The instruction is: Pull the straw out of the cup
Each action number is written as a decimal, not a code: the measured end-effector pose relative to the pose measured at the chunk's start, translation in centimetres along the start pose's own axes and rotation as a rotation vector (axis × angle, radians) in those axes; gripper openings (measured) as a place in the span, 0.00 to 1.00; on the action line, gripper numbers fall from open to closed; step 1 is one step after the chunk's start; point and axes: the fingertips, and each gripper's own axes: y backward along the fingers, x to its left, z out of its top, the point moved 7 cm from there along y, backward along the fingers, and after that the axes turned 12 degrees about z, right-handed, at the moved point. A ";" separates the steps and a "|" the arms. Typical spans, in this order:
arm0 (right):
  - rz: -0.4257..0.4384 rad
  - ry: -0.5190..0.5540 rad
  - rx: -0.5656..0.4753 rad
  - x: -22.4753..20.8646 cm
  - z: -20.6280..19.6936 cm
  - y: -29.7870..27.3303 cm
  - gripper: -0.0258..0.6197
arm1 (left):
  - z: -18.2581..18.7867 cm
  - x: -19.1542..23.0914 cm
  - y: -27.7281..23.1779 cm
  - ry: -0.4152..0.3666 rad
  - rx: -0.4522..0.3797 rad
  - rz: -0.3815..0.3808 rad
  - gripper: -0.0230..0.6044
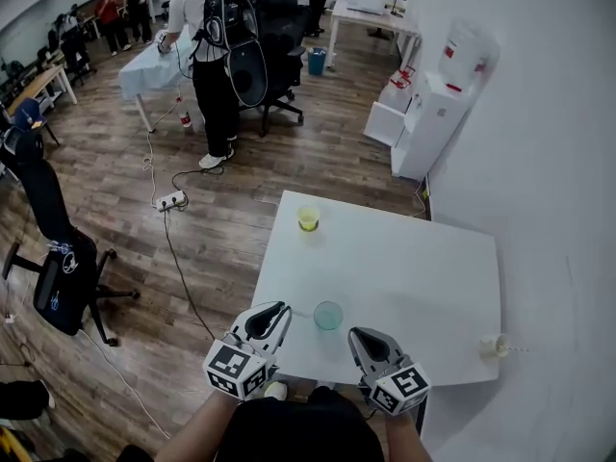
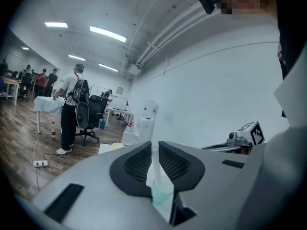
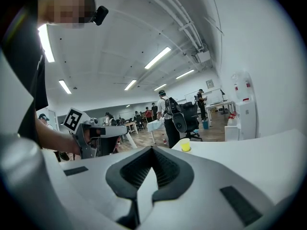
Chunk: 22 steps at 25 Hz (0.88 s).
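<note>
A clear teal cup [image 1: 328, 315] stands near the front edge of the white table [image 1: 414, 277]. My left gripper [image 1: 277, 313] hovers just left of it. In the left gripper view, a thin white straw [image 2: 154, 164] stands upright between that gripper's [image 2: 154, 146] jaws, which are shut on it. The straw's lower end runs down toward the cup [image 2: 162, 195] seen through the gap. My right gripper [image 1: 364, 335] is to the right of the cup at the table's front edge. Its [image 3: 152, 150] tips meet with nothing between them.
A yellow cup [image 1: 308, 218] sits at the table's far left corner. A small white object [image 1: 495, 346] lies at the front right edge. Left of the table are an office chair [image 1: 58, 268] and a power strip [image 1: 171, 200]. A person [image 1: 214, 56] stands farther back.
</note>
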 end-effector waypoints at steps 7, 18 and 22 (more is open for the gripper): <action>-0.070 0.021 -0.037 3.4 0.5 0.5 0.07 | 0.6 1.4 2.8 -0.035 -0.017 -0.045 0.13; -0.126 0.047 -0.053 9.7 -0.3 1.6 0.07 | 0.2 2.3 7.5 -0.052 -0.040 -0.091 0.13; -0.122 0.051 -0.052 11.0 -0.5 2.3 0.07 | -0.1 2.1 9.0 -0.048 -0.045 -0.084 0.13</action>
